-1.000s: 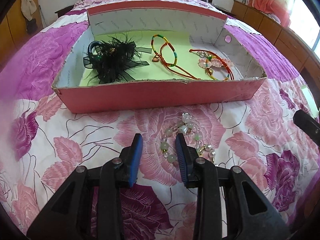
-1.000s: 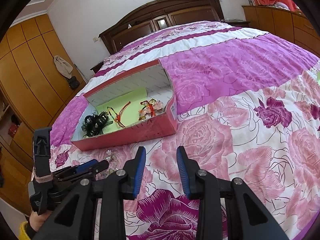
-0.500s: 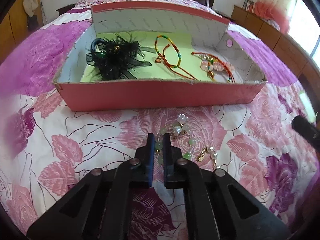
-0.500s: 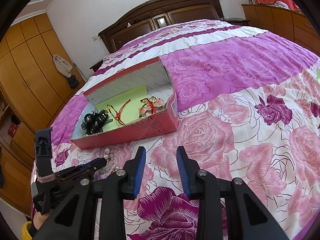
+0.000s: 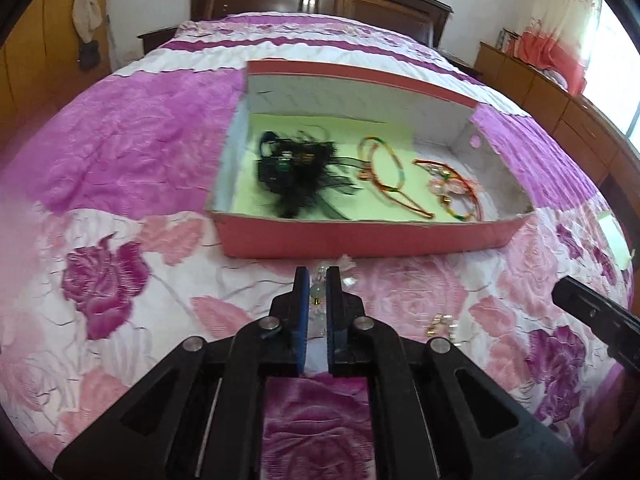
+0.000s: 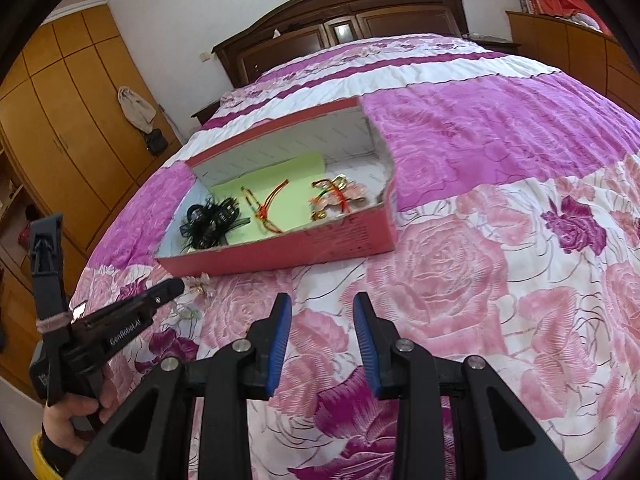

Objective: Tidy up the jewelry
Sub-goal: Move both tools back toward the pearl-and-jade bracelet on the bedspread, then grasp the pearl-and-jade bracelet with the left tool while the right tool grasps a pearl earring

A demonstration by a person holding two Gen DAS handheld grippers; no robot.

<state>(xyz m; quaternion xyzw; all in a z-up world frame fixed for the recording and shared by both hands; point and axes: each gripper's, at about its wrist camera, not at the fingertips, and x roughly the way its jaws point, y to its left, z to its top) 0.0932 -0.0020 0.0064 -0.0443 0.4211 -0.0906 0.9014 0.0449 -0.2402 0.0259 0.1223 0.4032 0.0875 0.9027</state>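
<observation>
Left gripper [image 5: 317,280] fingers clamped on bead bracelet [image 5: 320,312], strand dangling lengthwise toward bed just before box [image 5: 360,236] front wall; right gripper [image 6: 322,312] fingers partly open, empty.

Quilted cloth bedspread [image 5: 120,152] – matt cardboard box [image 5: 360,236]; glossy wooden headboard [image 6: 340,28]; translucent glassy beaded bracelet [image 5: 320,280].

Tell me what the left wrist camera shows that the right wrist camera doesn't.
Only the left wrist view shows the left gripper shut on the beaded bracelet, its clasp end dangling. Only the right wrist view shows the hand holding that gripper, and the right gripper open and empty. Both show the pink box with the black feather clip inside.
</observation>
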